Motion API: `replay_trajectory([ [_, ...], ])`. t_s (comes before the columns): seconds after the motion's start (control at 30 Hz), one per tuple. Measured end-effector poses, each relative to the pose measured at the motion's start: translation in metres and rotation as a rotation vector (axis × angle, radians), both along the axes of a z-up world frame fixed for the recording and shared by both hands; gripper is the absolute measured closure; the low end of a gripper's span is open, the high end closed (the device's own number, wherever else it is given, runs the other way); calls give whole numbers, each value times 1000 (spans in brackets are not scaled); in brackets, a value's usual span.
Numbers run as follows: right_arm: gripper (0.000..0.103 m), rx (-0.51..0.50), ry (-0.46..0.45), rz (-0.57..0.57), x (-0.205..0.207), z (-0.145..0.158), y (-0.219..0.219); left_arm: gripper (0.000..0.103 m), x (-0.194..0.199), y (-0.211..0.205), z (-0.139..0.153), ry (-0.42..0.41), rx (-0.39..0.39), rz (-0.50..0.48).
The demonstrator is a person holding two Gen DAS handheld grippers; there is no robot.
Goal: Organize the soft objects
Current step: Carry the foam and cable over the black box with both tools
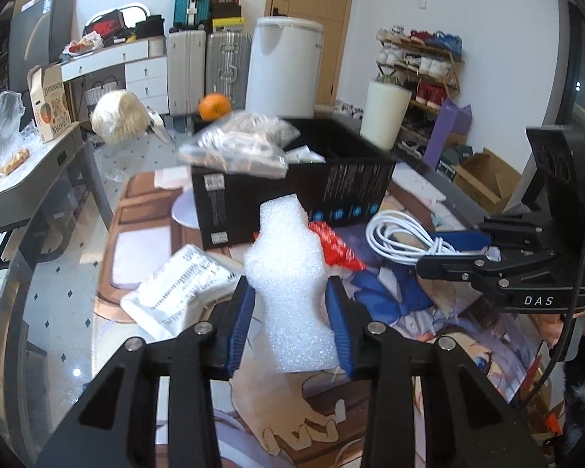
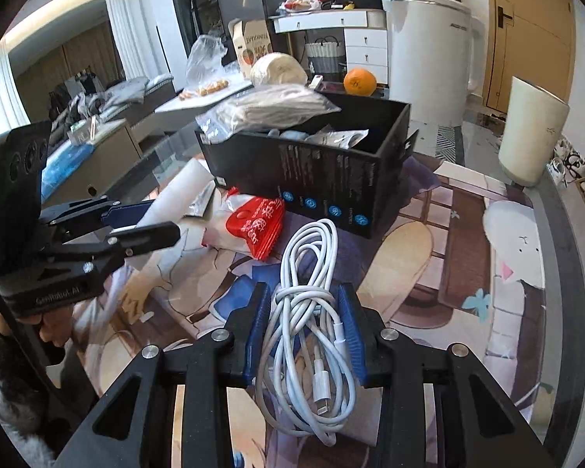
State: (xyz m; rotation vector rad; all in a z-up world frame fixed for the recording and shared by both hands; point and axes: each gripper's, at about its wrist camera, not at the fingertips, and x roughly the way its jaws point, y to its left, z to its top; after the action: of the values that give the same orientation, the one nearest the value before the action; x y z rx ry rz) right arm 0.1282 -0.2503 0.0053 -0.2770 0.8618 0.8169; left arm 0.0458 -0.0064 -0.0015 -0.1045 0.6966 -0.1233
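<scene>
Foam first: the left gripper (image 1: pixel 290 312) pinches a white foam sheet (image 1: pixel 288 273) at its narrow waist, light and crushable, so a gentle squeeze suffices. The right gripper (image 2: pixel 304 331) clamps a coiled white charging cable (image 2: pixel 312 312) across the bundle's middle; floppy loops may slip free. Beyond both, on the printed mat (image 2: pixel 429 241), a red snack packet (image 2: pixel 257 226) lies beside the black box (image 2: pixel 331 171), already holding bagged items.

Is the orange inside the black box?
No, the orange sits behind the black box, beyond its back wall, while bags fill the inside.
</scene>
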Motion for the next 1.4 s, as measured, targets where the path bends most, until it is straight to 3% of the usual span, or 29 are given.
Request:
replay_trajectory([
  [0.2,67,73,-8,-9,-3,16,-19,67,-6,5,19,-66,-11,6],
  [0.57,67,139,-65,-13,-3,48,-19,67,17,25,25,-63,17,67],
  [0.77,67,170,-85,-9,12,62,-3,67,40,32,28,-46,8,83],
  [1.07,67,173,-79,-16,48,66,22,67,65,7,30,-35,8,-28],
  [1.4,67,199,-76,-26,76,70,32,67,75,42,49,-90,-19,65],
])
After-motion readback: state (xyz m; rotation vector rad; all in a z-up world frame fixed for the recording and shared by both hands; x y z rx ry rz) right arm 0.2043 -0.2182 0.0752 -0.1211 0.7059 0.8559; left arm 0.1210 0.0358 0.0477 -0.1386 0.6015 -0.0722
